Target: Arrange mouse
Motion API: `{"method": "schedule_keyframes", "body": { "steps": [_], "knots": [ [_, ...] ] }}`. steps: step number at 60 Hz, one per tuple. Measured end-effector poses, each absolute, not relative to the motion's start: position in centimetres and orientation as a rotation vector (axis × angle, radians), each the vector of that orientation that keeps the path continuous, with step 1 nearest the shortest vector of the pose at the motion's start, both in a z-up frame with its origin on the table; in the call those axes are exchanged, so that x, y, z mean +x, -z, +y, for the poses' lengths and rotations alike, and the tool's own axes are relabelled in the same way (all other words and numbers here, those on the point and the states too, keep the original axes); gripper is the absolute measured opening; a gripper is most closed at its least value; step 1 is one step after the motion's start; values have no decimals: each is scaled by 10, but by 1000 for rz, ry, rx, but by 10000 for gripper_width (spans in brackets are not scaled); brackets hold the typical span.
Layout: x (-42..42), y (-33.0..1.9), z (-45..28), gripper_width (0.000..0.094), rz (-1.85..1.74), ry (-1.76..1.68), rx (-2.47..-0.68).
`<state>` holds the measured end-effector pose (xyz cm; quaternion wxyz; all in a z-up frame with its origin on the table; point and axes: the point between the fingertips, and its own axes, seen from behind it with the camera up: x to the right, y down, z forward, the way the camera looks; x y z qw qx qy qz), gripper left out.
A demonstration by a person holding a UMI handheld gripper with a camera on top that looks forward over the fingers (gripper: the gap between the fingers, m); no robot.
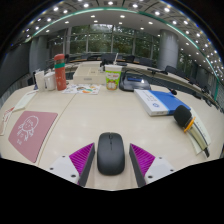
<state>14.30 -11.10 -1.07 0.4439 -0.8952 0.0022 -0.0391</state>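
Gripper view: the gripper (111, 160) fingers are apart around the dark grey oval plastic mouse (110, 152). It sits on the pale table (100, 112), so I think moving it is still left.

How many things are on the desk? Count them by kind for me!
Mouse, between the gripper fingers with a gap either side: 1
Books (blue, white): 2
Red bottle: 1
Cup: 1
Pink mat: 1
Total: 6 that I can tell; the small things farther back are too unclear to count.
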Motion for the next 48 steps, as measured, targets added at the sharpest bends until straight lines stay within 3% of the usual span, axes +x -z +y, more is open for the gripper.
{"method": "schedule_keyframes", "body": {
  "steps": [6, 25, 42, 48],
  "knots": [
    [136, 14, -102, 481, 8, 49, -2214],
    [136, 8, -103, 346, 67, 111, -2248],
    [50, -119, -89, 344, 75, 147, -2079],
    [-26, -136, -86, 344, 57, 84, -2063]
  ]
}}
